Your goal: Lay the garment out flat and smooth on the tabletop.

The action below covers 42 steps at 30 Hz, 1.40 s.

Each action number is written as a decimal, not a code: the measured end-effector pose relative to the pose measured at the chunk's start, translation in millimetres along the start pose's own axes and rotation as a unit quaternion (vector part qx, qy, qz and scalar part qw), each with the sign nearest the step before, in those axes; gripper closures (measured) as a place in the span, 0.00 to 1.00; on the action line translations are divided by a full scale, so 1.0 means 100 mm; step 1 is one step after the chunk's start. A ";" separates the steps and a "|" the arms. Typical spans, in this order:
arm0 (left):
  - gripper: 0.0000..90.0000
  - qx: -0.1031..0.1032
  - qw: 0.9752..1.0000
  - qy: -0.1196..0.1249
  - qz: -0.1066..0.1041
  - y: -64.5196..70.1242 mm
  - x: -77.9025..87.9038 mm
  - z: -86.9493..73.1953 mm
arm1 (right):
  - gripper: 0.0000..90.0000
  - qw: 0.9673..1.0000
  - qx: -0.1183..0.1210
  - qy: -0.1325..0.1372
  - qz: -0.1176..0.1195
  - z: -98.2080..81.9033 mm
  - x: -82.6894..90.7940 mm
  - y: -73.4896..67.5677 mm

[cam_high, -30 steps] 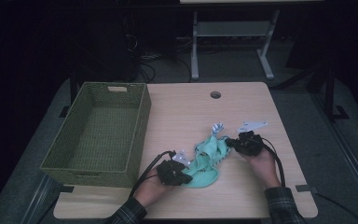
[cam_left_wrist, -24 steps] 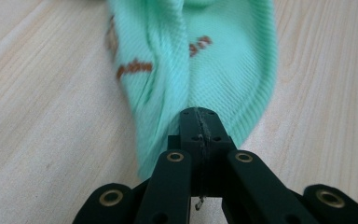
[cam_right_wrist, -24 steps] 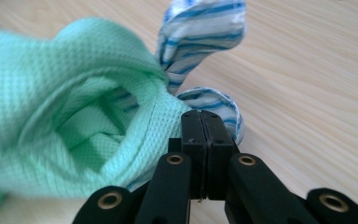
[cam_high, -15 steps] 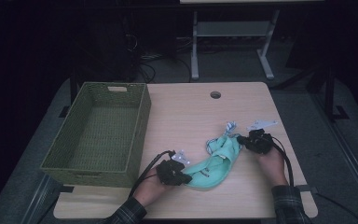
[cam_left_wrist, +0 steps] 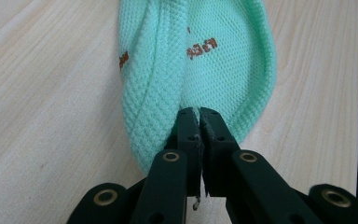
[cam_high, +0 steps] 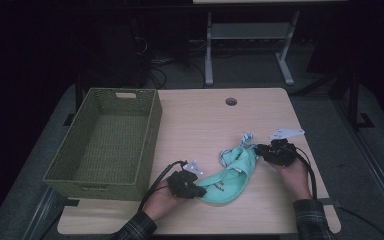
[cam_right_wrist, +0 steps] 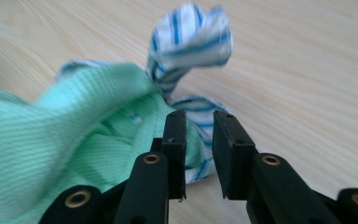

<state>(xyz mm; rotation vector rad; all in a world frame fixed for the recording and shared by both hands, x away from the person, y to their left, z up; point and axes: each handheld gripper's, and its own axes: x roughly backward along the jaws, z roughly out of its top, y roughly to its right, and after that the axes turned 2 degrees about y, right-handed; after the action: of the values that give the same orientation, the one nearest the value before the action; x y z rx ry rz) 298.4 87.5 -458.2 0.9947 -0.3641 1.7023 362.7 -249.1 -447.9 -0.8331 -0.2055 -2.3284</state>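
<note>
While our left gripper [cam_left_wrist: 200, 114] clenches the mint-green knitted cloth [cam_left_wrist: 223, 70], our right gripper [cam_right_wrist: 199, 121], at 3 o'clock, has just been opening, released from its blue-striped white edge [cam_right_wrist: 191, 42].

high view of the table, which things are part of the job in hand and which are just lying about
In the job:
- mint green knit garment, with blue-striped white cloth at one end
- left gripper, shut on the garment's edge
- right gripper, jaws just opened, cloth beside them

Lying about:
- green woven basket
- table
</note>
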 end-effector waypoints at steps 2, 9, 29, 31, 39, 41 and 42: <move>0.96 0.000 1.000 0.000 0.000 0.00 0.00 0.00 | 0.82 1.000 -0.001 0.013 0.011 0.03 0.07 -0.02; 0.96 -0.009 1.000 -0.001 0.007 0.01 0.00 0.01 | 0.82 0.998 0.019 0.037 0.045 0.28 0.19 -0.19; 0.96 -0.007 1.000 0.000 0.006 0.02 0.00 0.00 | 0.79 0.992 0.056 -0.052 0.101 0.60 -0.51 -0.51; 0.97 -0.004 1.000 0.001 0.005 0.02 0.00 0.00 | 0.78 0.990 0.062 -0.070 0.102 0.56 -0.59 -0.55; 0.96 -0.004 1.000 0.000 0.005 0.02 0.00 0.00 | 0.76 0.987 0.074 -0.106 0.099 0.49 -0.75 -0.60; 0.97 -0.006 1.000 0.001 0.005 0.02 0.00 0.00 | 0.77 0.986 0.071 -0.113 0.101 0.46 -0.78 -0.62; 0.97 -0.006 1.000 0.001 0.005 0.02 0.00 0.00 | 0.78 0.986 0.074 -0.110 0.097 0.45 -0.79 -0.62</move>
<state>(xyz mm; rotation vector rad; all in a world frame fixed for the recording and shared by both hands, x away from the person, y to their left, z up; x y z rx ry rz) 297.0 86.7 -458.1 0.9851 -0.3777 1.7079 393.4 -143.8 -456.9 -0.9874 -0.3702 -2.0125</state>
